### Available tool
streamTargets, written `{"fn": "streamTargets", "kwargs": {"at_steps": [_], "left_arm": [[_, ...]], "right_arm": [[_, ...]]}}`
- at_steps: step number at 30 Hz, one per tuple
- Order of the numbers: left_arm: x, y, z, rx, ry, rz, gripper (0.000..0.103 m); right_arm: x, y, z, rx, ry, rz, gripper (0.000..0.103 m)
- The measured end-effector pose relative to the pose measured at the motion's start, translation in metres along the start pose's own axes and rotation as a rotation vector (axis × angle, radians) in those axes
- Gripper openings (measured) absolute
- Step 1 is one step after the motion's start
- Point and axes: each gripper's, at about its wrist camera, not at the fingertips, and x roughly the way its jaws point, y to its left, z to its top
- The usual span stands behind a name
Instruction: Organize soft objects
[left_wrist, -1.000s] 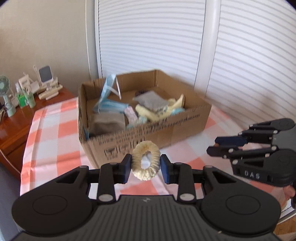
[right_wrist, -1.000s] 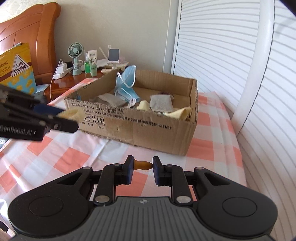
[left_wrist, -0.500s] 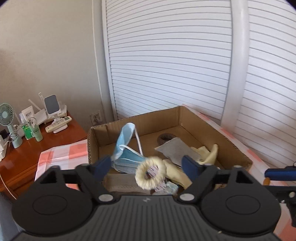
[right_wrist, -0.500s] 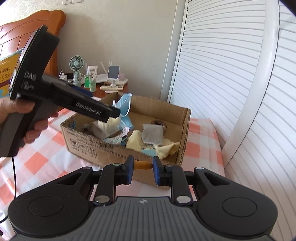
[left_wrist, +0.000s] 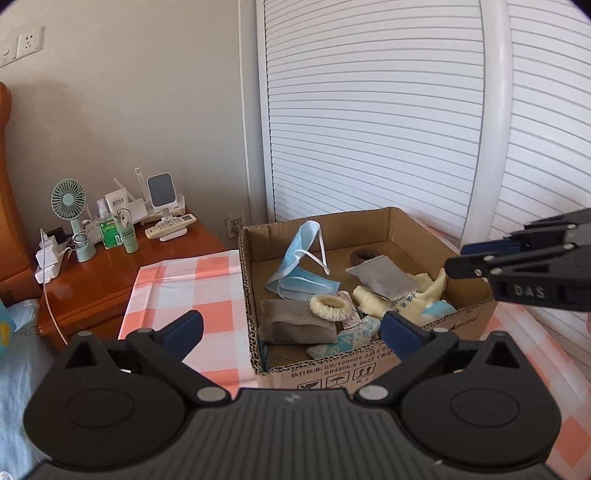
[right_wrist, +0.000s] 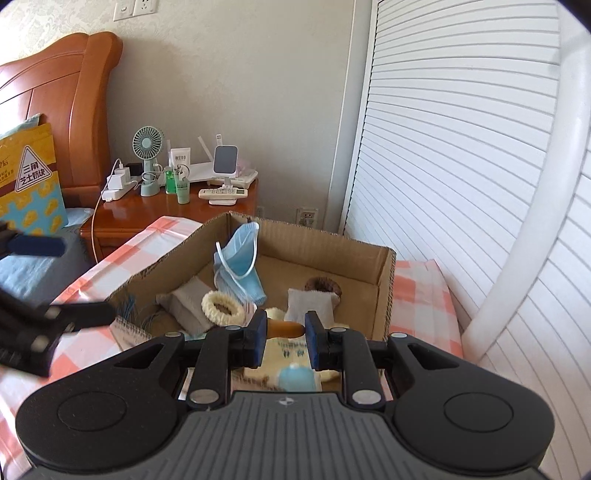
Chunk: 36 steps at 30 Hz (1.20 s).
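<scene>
Right gripper (right_wrist: 283, 330), clamped on a small orange-brown piece (right_wrist: 285, 327) lying crosswise between its pads, hovers directly above the box (right_wrist: 384, 273), while the left gripper (left_wrist: 291, 326) gapes empty, the cream scrunchie (left_wrist: 330, 305) lying inside below.

We see a matt brown corrugated cardboard box (left_wrist: 369, 221) with rough cut edges. Inside, a cream scrunchie (left_wrist: 330, 306) looks fuzzy and ribbed, a blue face mask (left_wrist: 299, 273) is thin pleated fabric, and a grey cloth (left_wrist: 382, 278) looks soft and dull. The checked tablecloth (left_wrist: 177, 291) is smooth with a slight sheen. The nightstand (left_wrist: 107, 280) is glossy varnished wood. Both grippers are matt black plastic with ribbed bodies.
</scene>
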Motion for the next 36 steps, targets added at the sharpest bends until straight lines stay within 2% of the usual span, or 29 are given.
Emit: {"fn": "streamTargets", "kwargs": {"at_steps": [2, 4, 5, 6, 8, 10, 13, 20, 25, 36], "left_arm": [[-0.003, -0.001, -0.001, -0.004, -0.002, 0.01, 0.102], [-0.003, -0.003, -0.003, -0.008, 0.005, 0.017, 0.102], [-0.004, -0.003, -0.004, -0.009, 0.008, 0.021, 0.102], [-0.004, -0.004, -0.005, -0.01, 0.011, 0.025, 0.102], [-0.005, -0.004, -0.006, -0.009, 0.02, 0.031, 0.102], [-0.006, -0.005, -0.006, -0.013, 0.031, 0.038, 0.102], [-0.009, -0.005, -0.005, -0.032, 0.044, 0.046, 0.102], [-0.017, -0.008, -0.004, -0.066, 0.09, 0.057, 0.102], [-0.024, -0.012, -0.004, -0.061, 0.107, 0.073, 0.102], [-0.03, -0.018, -0.001, -0.071, 0.12, 0.091, 0.102]], "right_arm": [[0.01, 0.005, 0.007, -0.016, -0.004, -0.02, 0.029], [0.019, 0.008, 0.011, -0.024, 0.018, -0.038, 0.053], [0.022, 0.01, 0.011, -0.018, 0.031, -0.046, 0.077], [0.022, 0.011, 0.009, -0.013, 0.043, -0.046, 0.096], [0.016, 0.014, 0.005, -0.004, 0.029, -0.047, 0.103], [0.009, 0.018, 0.002, -0.007, 0.045, -0.053, 0.103], [0.001, 0.024, -0.002, -0.008, 0.086, -0.115, 0.103], [-0.021, 0.031, -0.015, 0.059, 0.177, -0.205, 0.103], [-0.038, 0.031, -0.022, 0.118, 0.186, -0.257, 0.103], [-0.054, 0.03, -0.025, 0.178, 0.174, -0.266, 0.103]]}}
